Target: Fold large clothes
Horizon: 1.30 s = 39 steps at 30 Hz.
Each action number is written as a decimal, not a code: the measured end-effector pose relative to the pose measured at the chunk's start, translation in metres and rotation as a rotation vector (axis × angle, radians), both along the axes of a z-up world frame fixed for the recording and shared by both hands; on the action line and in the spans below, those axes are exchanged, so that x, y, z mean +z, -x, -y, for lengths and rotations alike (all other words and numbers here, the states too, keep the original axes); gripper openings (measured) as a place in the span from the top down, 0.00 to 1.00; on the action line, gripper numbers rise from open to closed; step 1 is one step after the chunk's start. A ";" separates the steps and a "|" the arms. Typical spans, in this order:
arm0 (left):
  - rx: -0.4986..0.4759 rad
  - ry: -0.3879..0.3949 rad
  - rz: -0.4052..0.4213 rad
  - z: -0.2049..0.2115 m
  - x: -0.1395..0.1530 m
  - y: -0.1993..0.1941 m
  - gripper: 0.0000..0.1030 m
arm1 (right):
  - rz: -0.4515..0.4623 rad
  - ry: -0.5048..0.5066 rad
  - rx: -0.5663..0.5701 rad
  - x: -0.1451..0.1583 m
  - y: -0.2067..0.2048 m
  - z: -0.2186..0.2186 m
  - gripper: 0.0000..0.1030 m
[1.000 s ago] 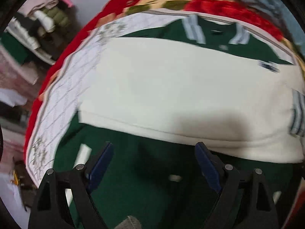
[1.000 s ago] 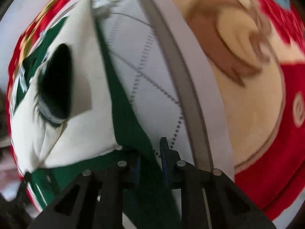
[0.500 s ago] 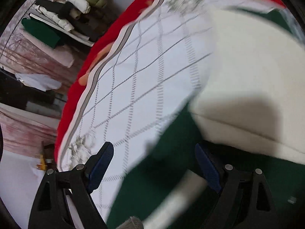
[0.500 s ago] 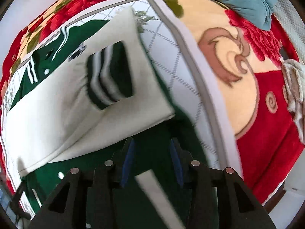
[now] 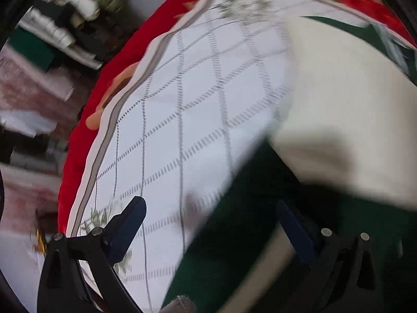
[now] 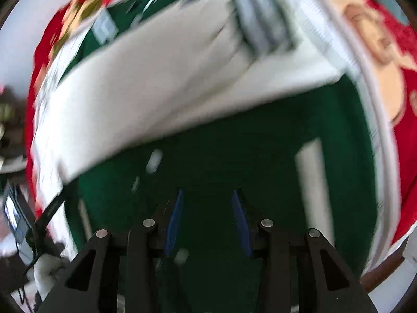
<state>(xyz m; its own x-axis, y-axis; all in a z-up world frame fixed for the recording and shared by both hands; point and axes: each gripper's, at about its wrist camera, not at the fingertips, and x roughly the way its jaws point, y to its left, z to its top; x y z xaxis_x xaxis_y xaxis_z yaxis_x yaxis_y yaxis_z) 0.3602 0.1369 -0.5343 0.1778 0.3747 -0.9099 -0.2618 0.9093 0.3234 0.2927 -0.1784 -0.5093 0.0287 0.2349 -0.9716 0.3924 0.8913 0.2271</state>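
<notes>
Green-and-cream jacket [image 6: 208, 156] lies on white quilted bedspread [image 5: 182, 104], cream sleeves folded across body. Left gripper [image 5: 211, 224] spreading wider above hem corner, nothing pinched. Right gripper [image 6: 207, 216] parted, empty, over green hem.

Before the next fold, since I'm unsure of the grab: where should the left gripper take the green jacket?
Probably at the green jacket's bottom corner, lying flat on the checked sheet. The left gripper, jaws opening and empty, could slide one finger under that free edge from the sheet side.

Jacket [image 6: 208, 143] on sheet [image 5: 182, 104], sheet on blanket [image 5: 86, 130], sleeves folded across its upper half
</notes>
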 end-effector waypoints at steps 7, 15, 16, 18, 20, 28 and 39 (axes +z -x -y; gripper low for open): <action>-0.152 0.096 -0.177 0.052 -0.034 0.083 0.00 | -0.258 -0.039 0.152 -0.056 0.056 -0.080 0.52; -0.164 0.104 -0.168 0.054 -0.050 0.099 0.00 | -0.179 -0.043 0.094 -0.049 0.075 -0.104 0.85; -0.164 0.104 -0.169 0.053 -0.049 0.099 0.00 | -0.185 -0.087 0.103 -0.049 0.075 -0.102 0.85; -0.158 0.116 -0.167 0.049 -0.046 0.101 0.00 | -0.201 -0.141 0.060 -0.045 0.075 -0.090 0.84; -0.153 0.127 -0.153 0.046 -0.039 0.104 0.00 | -0.155 -0.223 -0.013 -0.033 0.075 -0.073 0.84; -0.139 0.126 -0.164 0.041 -0.041 0.107 0.00 | -0.233 -0.389 0.032 -0.066 0.061 -0.100 0.84; -0.091 0.141 -0.120 0.019 -0.017 0.099 0.00 | -0.095 -0.244 0.031 -0.030 0.042 -0.100 1.00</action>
